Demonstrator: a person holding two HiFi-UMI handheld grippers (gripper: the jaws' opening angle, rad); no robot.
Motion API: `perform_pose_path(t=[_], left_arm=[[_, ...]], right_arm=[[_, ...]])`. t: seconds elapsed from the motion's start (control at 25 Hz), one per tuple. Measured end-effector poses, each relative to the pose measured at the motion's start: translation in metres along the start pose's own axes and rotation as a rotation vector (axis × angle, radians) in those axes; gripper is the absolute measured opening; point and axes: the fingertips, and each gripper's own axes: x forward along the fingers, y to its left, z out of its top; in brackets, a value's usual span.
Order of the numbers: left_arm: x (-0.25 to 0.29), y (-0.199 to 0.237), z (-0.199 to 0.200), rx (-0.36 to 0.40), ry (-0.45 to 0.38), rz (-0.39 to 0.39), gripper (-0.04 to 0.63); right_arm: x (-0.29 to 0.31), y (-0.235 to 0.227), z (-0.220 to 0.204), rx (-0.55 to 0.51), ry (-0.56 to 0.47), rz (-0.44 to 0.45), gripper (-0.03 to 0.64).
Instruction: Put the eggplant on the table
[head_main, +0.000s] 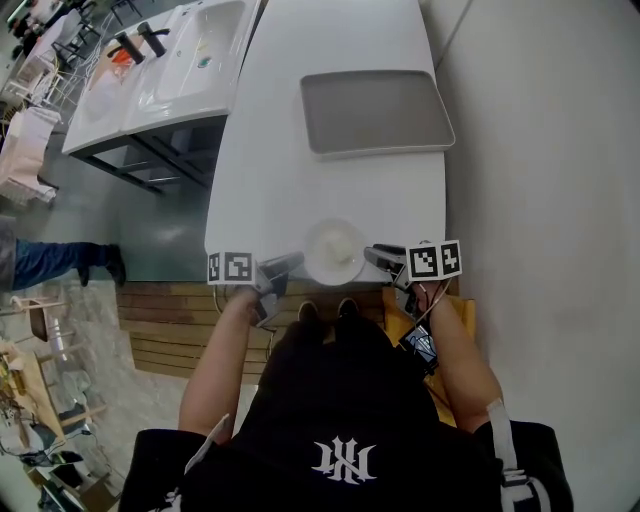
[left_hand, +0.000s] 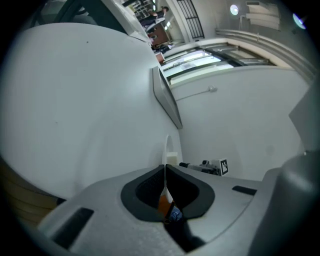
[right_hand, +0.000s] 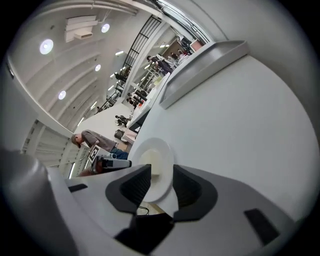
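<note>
No eggplant shows in any view. A white plate (head_main: 333, 250) with a pale lump at its middle sits at the near edge of the white table (head_main: 290, 150), between both grippers. My left gripper (head_main: 292, 262) is shut on the plate's left rim; in the left gripper view the thin rim (left_hand: 166, 150) runs edge-on between the closed pads of the left gripper (left_hand: 165, 172). My right gripper (head_main: 372, 255) is at the plate's right side. In the right gripper view its jaws stand apart, the right gripper (right_hand: 161, 182) straddling the plate (right_hand: 152, 165) without pressing it.
A grey tray (head_main: 375, 112) lies empty farther along the table. A white sink unit (head_main: 170, 70) stands at the far left. Wooden slats (head_main: 170, 320) lie below the table's near edge. A person's leg (head_main: 60, 262) is at the left. A pale wall runs along the right.
</note>
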Motion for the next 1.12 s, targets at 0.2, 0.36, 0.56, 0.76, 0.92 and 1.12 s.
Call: perform_pose_path(t=[0.2,0.36,0.56,0.76,0.92,1.12], left_arm=[[-0.006,0.009,-0.011,0.025,0.05,0.043,0.015],[-0.008,0.014,-0.015,0.006,0.052,0.036,0.015],[-0.01,0.01,-0.015,0.015,0.064,0.014,0.015],[-0.015,-0.011,-0.012,0.043,0.074,-0.032,0.015],[-0.018,-0.043,-0.013,0.089,0.078,-0.079,0.015],[-0.023,-0.091,-0.025,0.138,0.09,-0.135,0.015]], right_arm=[[0.015,-0.002,-0.021,0.046,0.086,-0.007,0.121],[0.024,0.003,-0.029,0.076,0.108,-0.008,0.096],[0.017,0.001,-0.032,0.166,0.086,0.012,0.024],[-0.003,0.018,-0.024,0.228,0.025,0.083,0.02],[-0.03,0.037,-0.019,0.239,-0.035,0.134,0.018],[-0.071,0.058,-0.022,0.273,-0.097,0.183,0.02]])
